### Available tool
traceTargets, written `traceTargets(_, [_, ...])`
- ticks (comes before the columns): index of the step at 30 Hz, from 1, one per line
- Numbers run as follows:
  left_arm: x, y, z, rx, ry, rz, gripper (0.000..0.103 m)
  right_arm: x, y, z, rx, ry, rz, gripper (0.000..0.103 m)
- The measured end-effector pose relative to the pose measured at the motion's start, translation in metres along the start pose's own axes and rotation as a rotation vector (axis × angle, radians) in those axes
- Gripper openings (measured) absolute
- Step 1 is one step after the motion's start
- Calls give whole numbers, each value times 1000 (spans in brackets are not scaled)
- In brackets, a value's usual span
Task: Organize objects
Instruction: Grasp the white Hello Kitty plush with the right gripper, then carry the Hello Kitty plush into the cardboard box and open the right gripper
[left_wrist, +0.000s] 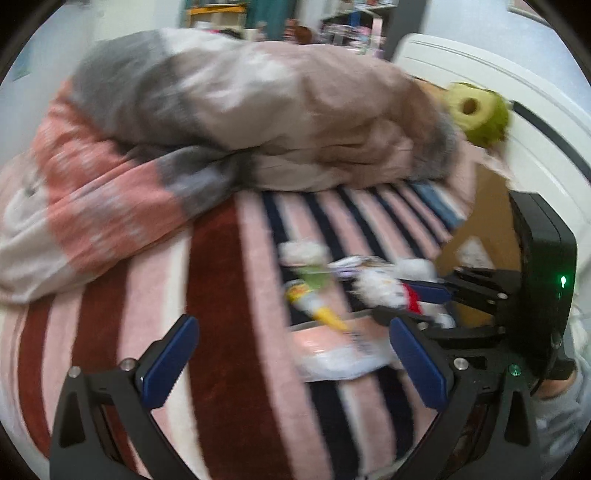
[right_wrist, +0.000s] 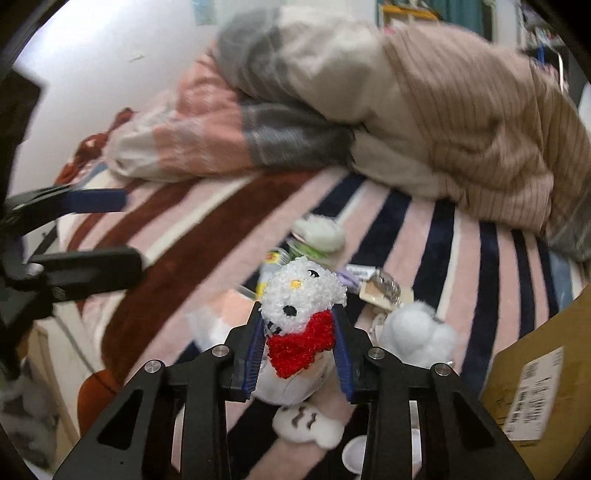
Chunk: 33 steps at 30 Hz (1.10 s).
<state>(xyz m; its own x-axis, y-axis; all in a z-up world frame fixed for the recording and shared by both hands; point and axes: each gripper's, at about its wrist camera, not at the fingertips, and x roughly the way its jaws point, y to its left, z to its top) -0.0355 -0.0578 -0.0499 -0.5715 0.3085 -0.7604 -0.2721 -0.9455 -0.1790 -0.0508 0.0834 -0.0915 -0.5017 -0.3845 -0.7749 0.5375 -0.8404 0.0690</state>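
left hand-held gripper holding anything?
No: the left hand-held gripper stands open over the striped blanket, nothing between its pads.

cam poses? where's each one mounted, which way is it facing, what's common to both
Left wrist: on the left gripper, angled down over the striped blanket; its open fingers, the right gripper and a sleeve show.
Right wrist: on the right gripper, angled down, closed on a white plush toy; the left gripper shows at left.
Shared: blanket, plush toy, folded quilt, cardboard box.
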Motion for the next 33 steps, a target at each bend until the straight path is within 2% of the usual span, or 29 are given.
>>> traceTargets(4, [-6, -23, 20, 62, 14, -108, 100, -30, 8, 9, -55, -53, 54, 29])
traceTargets(7, [-10, -39, 36, 93, 33, -160, 84, -51, 10, 15, -91, -83, 69, 29])
traceTargets(9, [-13, -46, 43, 103, 40, -196, 79, -64, 10, 19, -109, -105, 73, 29])
traceTargets(17, [-23, -88, 71, 159, 58, -295, 47, -105, -3, 28, -135, -160, 63, 29])
traceTargets(26, [-23, -154, 103, 267, 52, -307, 45, -150, -52, 22, -60, -207, 3, 29])
traceTargets(33, [-2, -209, 124, 336, 82, -333, 45, -172, -98, 9, 10, -207, -54, 29])
